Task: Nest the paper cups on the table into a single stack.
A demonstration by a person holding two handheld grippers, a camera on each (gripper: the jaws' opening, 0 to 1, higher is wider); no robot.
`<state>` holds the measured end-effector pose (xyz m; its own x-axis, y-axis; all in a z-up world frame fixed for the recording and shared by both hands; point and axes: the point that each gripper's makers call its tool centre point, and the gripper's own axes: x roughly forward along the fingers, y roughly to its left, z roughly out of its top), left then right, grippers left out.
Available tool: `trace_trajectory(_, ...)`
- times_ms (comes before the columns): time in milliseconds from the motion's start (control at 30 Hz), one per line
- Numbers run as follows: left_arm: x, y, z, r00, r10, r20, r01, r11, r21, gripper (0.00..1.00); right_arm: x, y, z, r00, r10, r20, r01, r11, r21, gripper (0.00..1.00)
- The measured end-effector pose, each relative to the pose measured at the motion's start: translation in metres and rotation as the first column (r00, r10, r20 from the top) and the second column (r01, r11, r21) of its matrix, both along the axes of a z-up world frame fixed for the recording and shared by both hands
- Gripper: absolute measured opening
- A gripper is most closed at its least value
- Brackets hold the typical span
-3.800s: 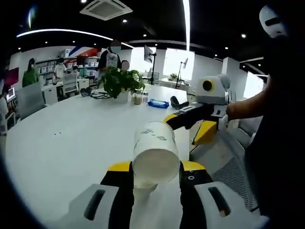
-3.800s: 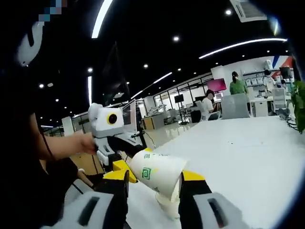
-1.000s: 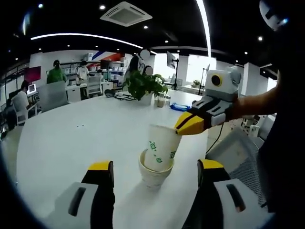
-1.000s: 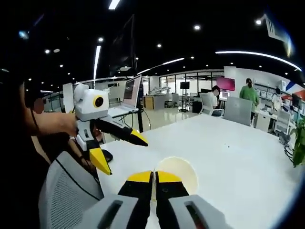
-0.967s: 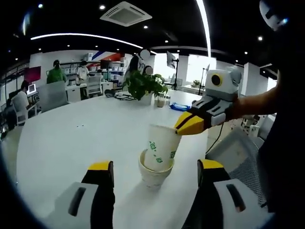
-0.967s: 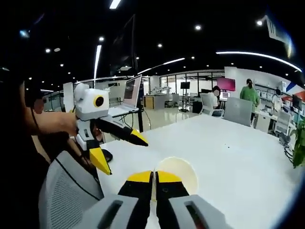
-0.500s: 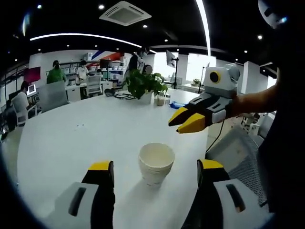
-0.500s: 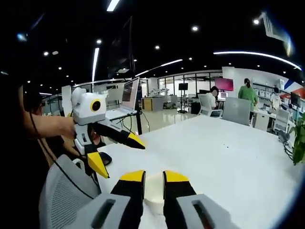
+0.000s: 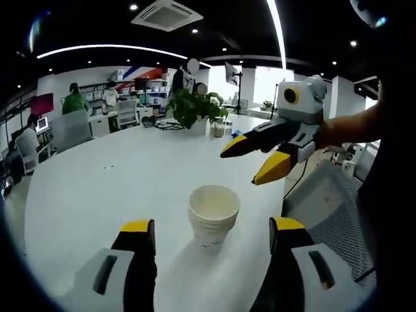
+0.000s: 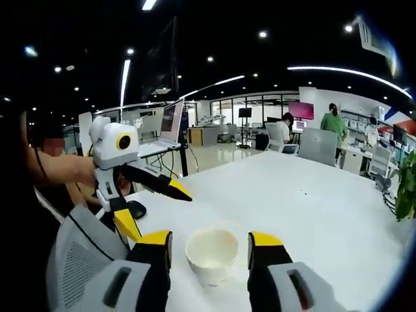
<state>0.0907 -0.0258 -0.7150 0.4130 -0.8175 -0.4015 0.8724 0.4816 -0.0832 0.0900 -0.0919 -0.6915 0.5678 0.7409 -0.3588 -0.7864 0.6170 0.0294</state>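
Presently, the stack of nested white paper cups stands upright on the white round table, mouth open. The left gripper has its yellow-tipped jaws spread wide, either side of the stack, touching nothing. The right gripper likewise stands spread apart around the stack, empty.

Nested paper cups: matt off-white paper, smooth wall, rolled rim. Table: smooth white top, slight sheen. Left gripper and right gripper: glossy yellow plastic tips, black jaws, matt grey plastic bodies. Chair back: grey woven mesh in a dark frame.
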Motion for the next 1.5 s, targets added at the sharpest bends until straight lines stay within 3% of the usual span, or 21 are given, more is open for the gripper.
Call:
trace_trajectory(533,-0.005,-0.030,-0.031,0.997,-0.079,-0.016,0.080,0.994,0.069,0.67,0.001,-0.011,-0.034,0.999,-0.015,-0.049,0.013,0.999,-0.038,0.55)
trace_trajectory(833,-0.002,-0.037,-0.051,0.993,-0.110,-0.040,0.114,0.988,0.107,0.63,0.006,-0.007,-0.048,0.997,-0.034,-0.069,0.032,0.999,-0.031,0.56)
trace_trajectory(1233,0.012,-0.050,-0.060,0.994,-0.102,-0.029,0.103,0.994,0.045,0.58,0.017,0.004,-0.058,0.997,-0.033,-0.071,0.033,0.999,-0.006,0.56)
trace_trajectory(1500,0.014,-0.061,-0.065,0.992,-0.124,-0.016,0.125,0.991,0.041,0.53,0.019,0.018,-0.063,0.997,-0.019,-0.079,0.018,1.000,-0.007,0.54)
